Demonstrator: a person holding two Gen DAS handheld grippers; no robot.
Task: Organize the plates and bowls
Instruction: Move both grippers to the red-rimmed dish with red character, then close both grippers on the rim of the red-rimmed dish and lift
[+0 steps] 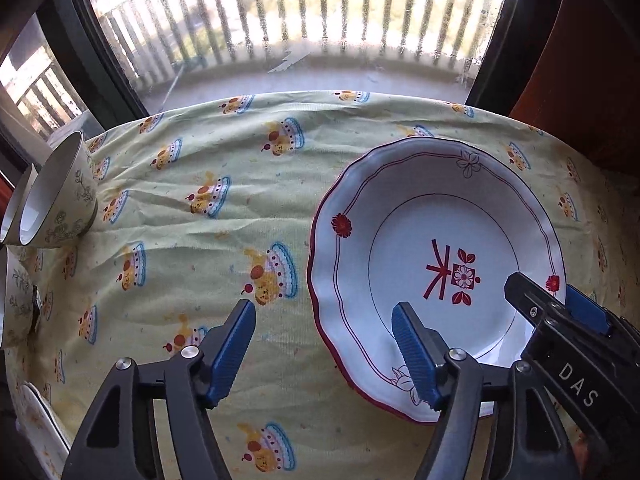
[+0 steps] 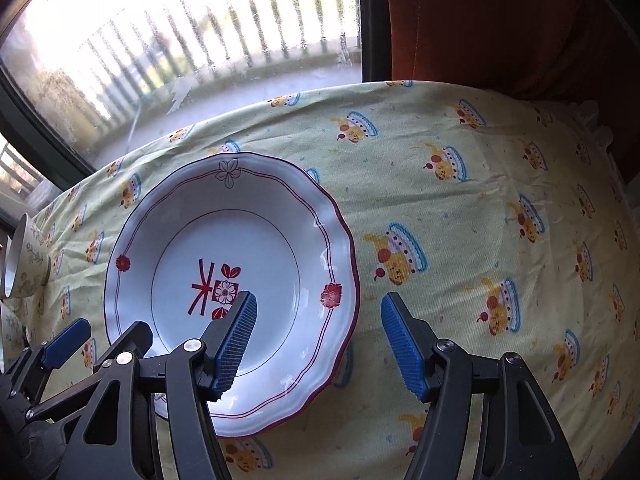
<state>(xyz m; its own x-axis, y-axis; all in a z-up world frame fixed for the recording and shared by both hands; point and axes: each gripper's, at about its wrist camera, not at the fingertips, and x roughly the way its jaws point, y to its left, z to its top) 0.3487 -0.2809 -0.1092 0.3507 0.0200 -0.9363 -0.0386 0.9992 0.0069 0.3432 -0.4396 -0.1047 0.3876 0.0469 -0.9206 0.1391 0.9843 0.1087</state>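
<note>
Plate (image 1: pixel 436 264) — white, scalloped, red-rimmed — lies flat on the patterned tablecloth (image 1: pixel 192 248) between our two tongs, its left rim inside the span of our left gripper (image 1: pixel 324 344) and its right rim inside that of our right gripper (image 2: pixel 318 340). Both pairs of jaws stand parted and grasp nothing, each straddling an edge with one pad over the well and one over cloth, neither hand clearly nearer. We tilt both grippers steeply down, while the bowls (image 1: pixel 56 200) sit well apart at far left.

Home dining spot: table under a cartoon-print cloth (image 1: pixel 224 248), patterned plate (image 2: pixel 264 240), floral bowls (image 1: pixel 60 196), window (image 1: pixel 304 12) onto a railed balcony, orange curtain (image 2: pixel 500 20).
</note>
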